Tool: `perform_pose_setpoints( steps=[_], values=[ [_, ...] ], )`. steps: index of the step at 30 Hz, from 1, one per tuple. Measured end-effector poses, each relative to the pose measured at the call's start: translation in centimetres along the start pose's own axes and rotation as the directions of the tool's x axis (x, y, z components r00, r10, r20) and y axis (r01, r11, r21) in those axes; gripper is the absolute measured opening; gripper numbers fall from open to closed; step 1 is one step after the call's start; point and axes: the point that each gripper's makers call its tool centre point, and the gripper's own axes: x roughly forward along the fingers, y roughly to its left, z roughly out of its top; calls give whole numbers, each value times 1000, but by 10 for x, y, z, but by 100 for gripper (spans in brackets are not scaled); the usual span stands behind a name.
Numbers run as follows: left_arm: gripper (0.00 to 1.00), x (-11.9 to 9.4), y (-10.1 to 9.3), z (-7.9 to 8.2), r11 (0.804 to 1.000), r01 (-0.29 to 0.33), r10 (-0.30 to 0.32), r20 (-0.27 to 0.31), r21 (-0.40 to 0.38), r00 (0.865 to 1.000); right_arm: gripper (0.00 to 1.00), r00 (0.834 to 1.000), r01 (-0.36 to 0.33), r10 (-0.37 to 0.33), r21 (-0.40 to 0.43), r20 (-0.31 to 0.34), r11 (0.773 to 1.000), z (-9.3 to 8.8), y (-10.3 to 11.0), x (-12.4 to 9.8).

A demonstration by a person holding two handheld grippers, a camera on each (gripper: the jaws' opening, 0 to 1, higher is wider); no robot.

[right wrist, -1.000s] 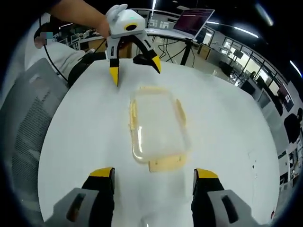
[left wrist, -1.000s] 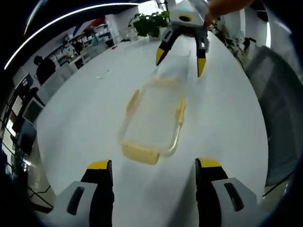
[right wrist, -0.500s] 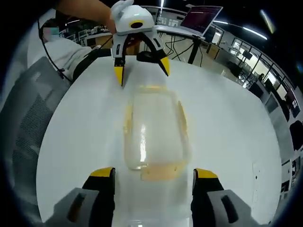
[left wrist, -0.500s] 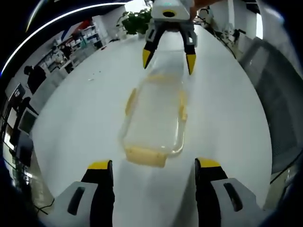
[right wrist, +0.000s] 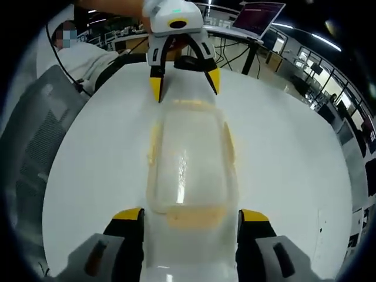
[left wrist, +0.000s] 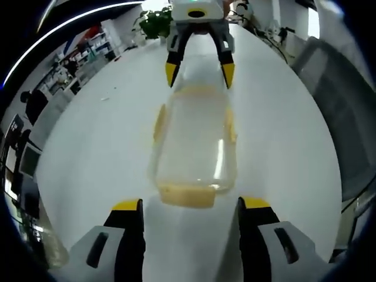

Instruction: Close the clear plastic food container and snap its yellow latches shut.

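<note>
A clear plastic food container (left wrist: 192,147) (right wrist: 191,164) lies lengthwise on the white table, with its lid seemingly resting on top. Its yellow latches flare outward: one at the near end (left wrist: 188,195), one on each long side (left wrist: 158,120) (right wrist: 228,141). My left gripper (left wrist: 191,204) is open, its jaw tips flanking one end latch. My right gripper (right wrist: 189,216) is open at the opposite end latch (right wrist: 194,217). Each gripper shows in the other's view at the container's far end: the right gripper (left wrist: 198,75) and the left gripper (right wrist: 185,87), both with jaws spread.
The round white table (left wrist: 100,147) (right wrist: 282,153) spreads wide on both sides of the container. A grey mesh chair (left wrist: 346,117) (right wrist: 35,135) stands at its edge. A seated person (right wrist: 82,59), a laptop (right wrist: 258,12) and a plant (left wrist: 154,20) are beyond the table.
Both grippers have closed in on the container from opposite ends, so it looks larger and centred. Its end latches now sit at the jaw tips. Both stay open.
</note>
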Motion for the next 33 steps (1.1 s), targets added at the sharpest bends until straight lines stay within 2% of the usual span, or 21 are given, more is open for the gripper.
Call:
perform_pose_setpoints(
  steps=[6, 21, 24, 26, 30, 33],
  values=[
    [60, 3, 4, 3, 1000, 3, -3, 10, -2, 1000, 62, 1000, -17, 17, 17, -10, 1000, -4, -2, 3],
    [51, 8, 4, 4, 999, 48, -48, 22, 8, 999, 59, 999, -45, 46, 8, -21, 999, -2, -2, 12],
    [48, 9, 2, 4, 998, 67, -67, 21, 3, 998, 56, 997, -66, 67, 45, -23, 997, -4, 1, 13],
    [44, 9, -3, 4, 996, 94, -94, 23, 2, 995, 56, 998, -61, 62, 37, -18, 997, -3, 0, 12],
    [43, 9, -3, 4, 995, 97, -97, 28, -4, 995, 55, 998, -62, 63, 36, -22, 997, -3, 1, 12],
    [38, 9, -4, 3, 994, 104, -103, 18, -21, 994, 49, 997, -76, 76, 3, -24, 997, -4, 3, 11]
  ],
)
